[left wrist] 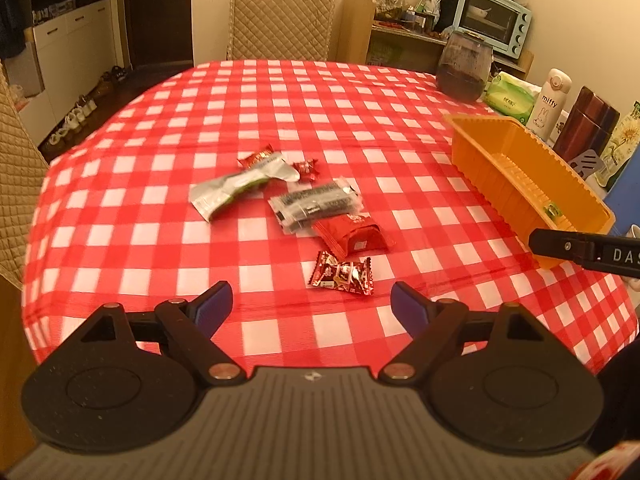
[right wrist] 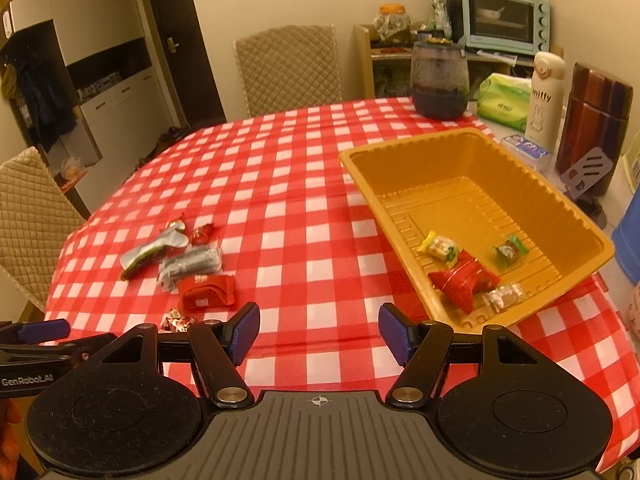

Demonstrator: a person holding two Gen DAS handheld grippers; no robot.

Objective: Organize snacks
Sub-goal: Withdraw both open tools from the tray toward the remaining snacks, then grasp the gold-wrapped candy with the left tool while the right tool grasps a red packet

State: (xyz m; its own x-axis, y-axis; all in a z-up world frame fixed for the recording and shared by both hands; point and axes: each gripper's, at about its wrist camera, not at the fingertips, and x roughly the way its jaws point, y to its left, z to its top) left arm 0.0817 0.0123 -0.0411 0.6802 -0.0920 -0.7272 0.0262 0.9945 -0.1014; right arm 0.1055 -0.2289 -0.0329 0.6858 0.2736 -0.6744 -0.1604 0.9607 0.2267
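1. Both grippers, left and right, hold empty jaws spread above the table.
2. Six snacks lie loose; four more sit in the orange tray.
3. Beyond, a bottle reads "miffy".

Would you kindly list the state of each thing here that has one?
left hand-held gripper: open, empty
right hand-held gripper: open, empty
orange tray: upright, holds four snacks
red pouch: loose on tablecloth
toaster oven: door shut
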